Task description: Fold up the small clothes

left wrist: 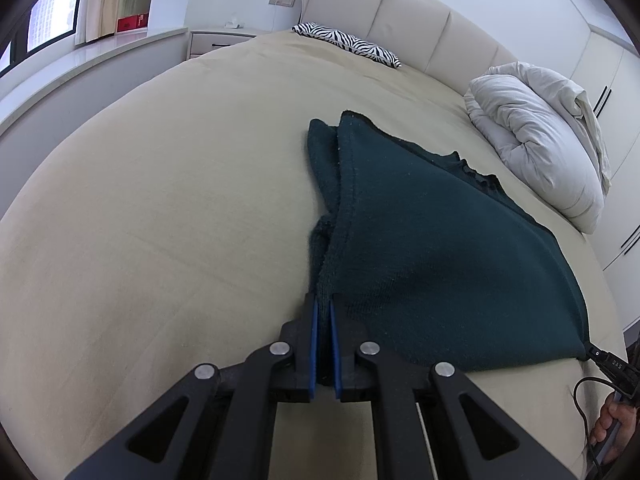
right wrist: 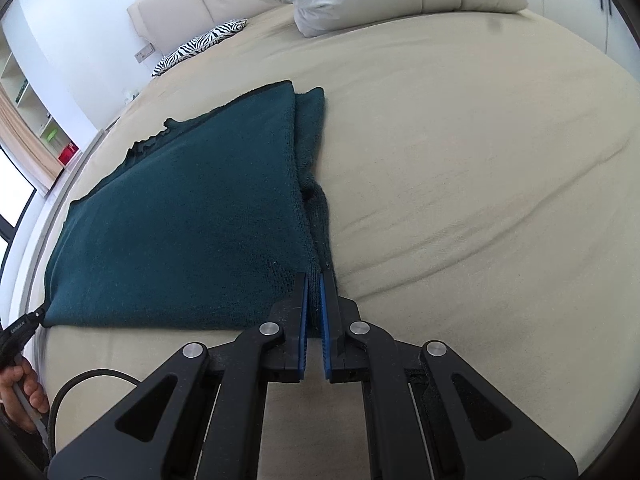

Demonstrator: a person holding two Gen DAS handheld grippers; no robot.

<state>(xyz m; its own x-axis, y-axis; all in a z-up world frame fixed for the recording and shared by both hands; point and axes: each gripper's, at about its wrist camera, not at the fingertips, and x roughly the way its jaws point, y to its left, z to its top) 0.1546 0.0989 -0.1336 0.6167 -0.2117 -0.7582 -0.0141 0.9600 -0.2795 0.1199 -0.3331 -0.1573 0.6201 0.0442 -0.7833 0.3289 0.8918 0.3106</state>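
Note:
A dark green knit garment lies on the beige bed, its body flat and its sleeves tucked along the sides. My left gripper is shut on the garment's near left corner, with knit fabric pinched between the blue pads. In the right wrist view the same garment spreads to the left. My right gripper is shut on its near right corner. Each gripper's tip shows in the other view, at the opposite corner of the hem.
The beige bed sheet stretches all around. A folded white duvet lies at the head on the right. A zebra-print pillow sits by the cream headboard. A window ledge and nightstand stand to the left.

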